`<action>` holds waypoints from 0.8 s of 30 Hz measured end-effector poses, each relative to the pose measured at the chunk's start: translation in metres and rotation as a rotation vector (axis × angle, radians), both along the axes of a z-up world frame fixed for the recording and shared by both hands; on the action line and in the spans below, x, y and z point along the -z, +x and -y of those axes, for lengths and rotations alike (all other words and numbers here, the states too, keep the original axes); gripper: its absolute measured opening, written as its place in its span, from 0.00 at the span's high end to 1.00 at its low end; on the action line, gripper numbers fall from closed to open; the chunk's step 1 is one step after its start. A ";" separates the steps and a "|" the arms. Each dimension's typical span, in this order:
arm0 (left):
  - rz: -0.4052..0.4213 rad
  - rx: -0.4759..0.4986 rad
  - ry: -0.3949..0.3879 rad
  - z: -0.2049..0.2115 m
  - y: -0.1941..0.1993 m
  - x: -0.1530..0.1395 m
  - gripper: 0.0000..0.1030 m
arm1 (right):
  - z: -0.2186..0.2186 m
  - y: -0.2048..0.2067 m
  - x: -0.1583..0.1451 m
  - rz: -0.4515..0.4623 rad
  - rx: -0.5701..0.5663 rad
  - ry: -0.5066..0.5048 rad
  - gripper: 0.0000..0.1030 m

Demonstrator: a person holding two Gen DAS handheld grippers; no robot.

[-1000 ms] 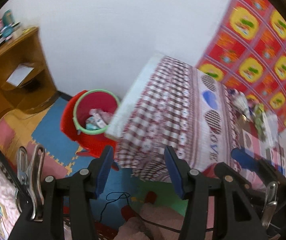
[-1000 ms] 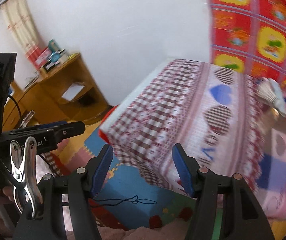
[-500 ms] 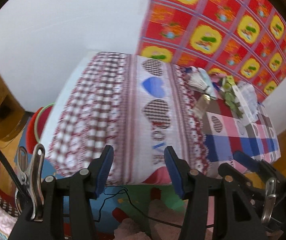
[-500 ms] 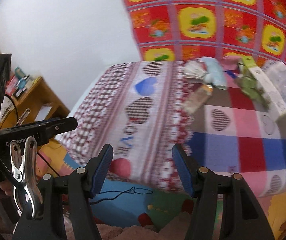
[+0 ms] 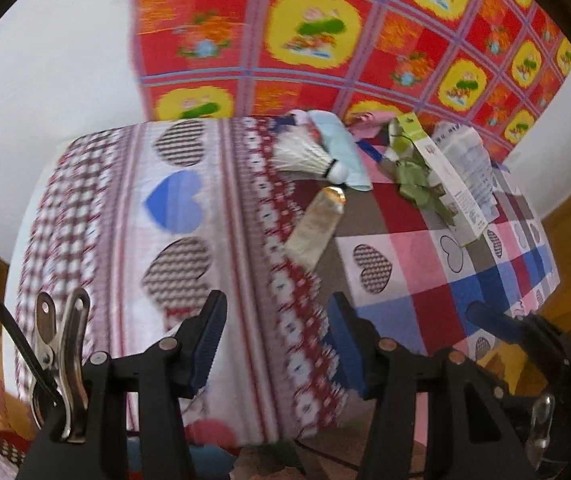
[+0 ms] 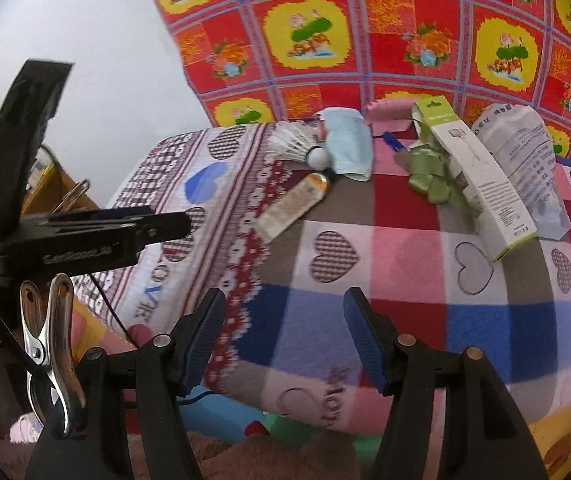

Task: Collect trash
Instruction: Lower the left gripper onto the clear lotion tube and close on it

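Both grippers, left (image 5: 275, 340) and right (image 6: 283, 338), spread wide, pinching nothing, hanging over the near edge of the table (image 6: 405, 320), probably lining up a grab. Trash (image 6: 473, 168) heaped at the far side by the wall: tube (image 6: 291, 206), shuttlecock (image 6: 297, 144), boxes.

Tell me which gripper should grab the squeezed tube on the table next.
Left, probably. The tube lies almost straight beyond the left gripper, while it sits off to the left of the right gripper. Both grippers are empty with jaws open.
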State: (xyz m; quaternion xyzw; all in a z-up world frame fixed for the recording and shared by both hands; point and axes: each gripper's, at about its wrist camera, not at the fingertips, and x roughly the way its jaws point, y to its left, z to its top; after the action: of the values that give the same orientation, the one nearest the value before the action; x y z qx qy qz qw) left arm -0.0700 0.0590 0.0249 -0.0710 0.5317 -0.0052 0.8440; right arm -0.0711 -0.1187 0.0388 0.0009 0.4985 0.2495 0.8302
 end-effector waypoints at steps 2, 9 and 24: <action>-0.015 0.023 0.005 0.010 0.016 0.008 0.46 | 0.008 0.009 0.005 -0.010 -0.004 0.004 0.39; -0.063 0.100 0.032 0.037 0.066 0.038 0.46 | 0.035 0.041 0.024 -0.054 0.003 0.013 0.39; -0.158 0.188 0.126 0.063 0.129 0.092 0.46 | 0.061 0.072 0.040 -0.105 0.009 0.034 0.39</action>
State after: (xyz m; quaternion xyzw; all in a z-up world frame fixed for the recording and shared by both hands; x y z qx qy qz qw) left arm 0.0586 -0.0043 -0.0676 0.0319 0.6001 -0.0452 0.7980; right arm 0.0009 -0.1794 -0.0013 0.0305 0.5370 0.2539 0.8039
